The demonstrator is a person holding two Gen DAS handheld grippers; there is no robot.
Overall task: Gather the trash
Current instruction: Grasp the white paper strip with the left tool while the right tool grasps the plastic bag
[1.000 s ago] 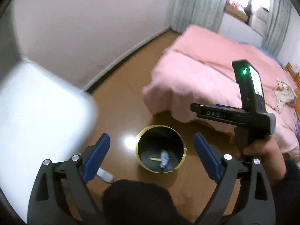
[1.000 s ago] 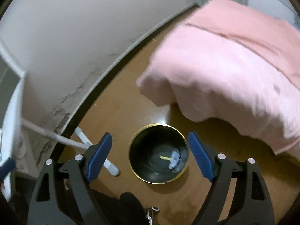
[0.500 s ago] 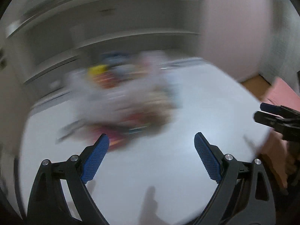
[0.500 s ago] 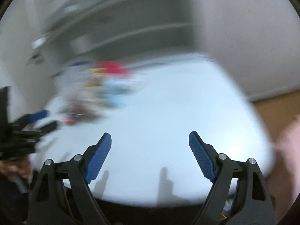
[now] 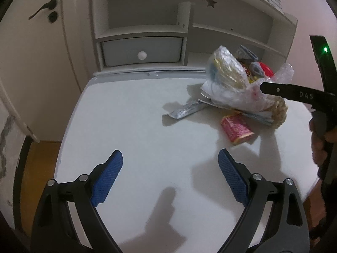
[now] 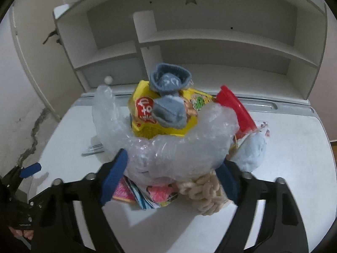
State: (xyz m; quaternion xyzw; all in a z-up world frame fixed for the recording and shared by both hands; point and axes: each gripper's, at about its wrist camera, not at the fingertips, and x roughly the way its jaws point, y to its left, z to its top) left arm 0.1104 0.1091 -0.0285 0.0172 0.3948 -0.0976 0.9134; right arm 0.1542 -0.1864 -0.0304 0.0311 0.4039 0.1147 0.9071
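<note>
The trash pile (image 6: 179, 139) sits toward the back right of the white desk (image 5: 147, 139), a clear plastic bag (image 6: 181, 154) bulging over a yellow snack packet (image 6: 145, 113). My right hand-held gripper (image 6: 174, 175) is spread around the bag's front. My left hand-held gripper (image 5: 169, 179) hangs spread over bare desk, near a pink wrapper (image 5: 237, 128).

Between the right gripper's (image 6: 172, 172) spread fingers, the clear plastic bag (image 6: 179, 149) hides most of the wrappers (image 6: 147, 191) under it; we cannot tell whether the pads touch it. We cannot read the yellow packet (image 6: 147, 113) beyond the tongs.
</note>
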